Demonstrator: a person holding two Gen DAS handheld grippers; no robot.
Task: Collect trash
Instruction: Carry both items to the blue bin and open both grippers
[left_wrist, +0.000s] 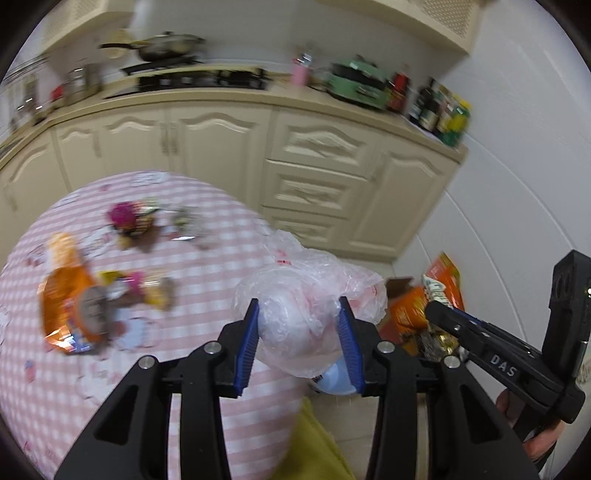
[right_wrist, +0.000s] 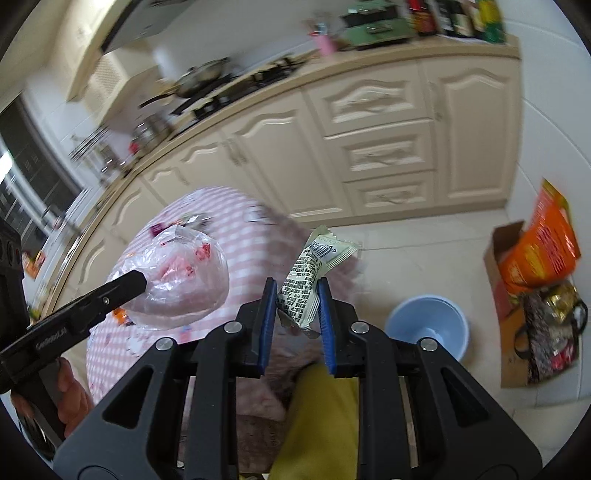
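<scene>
Item: my left gripper (left_wrist: 298, 314), clamped on crumpled clear plastic bag (left_wrist: 310, 284). Item: my right gripper (right_wrist: 297, 295), pinching printed wrapper (right_wrist: 314, 273); blue bin (right_wrist: 428, 325) at four o'clock.

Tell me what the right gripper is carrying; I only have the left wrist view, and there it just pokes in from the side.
Observer: The right gripper is shut on a pale green wrapper with a barcode and black print.
Operator: Is there a bin near it? I see only a sliver of blue under my plastic bag.
Observer: Yes, a light blue bin stands open on the floor tiles, right of the wrapper.
Operator: Anything beside that bin?
Observer: A cardboard box holding an orange packet sits further right, against the wall.
</scene>
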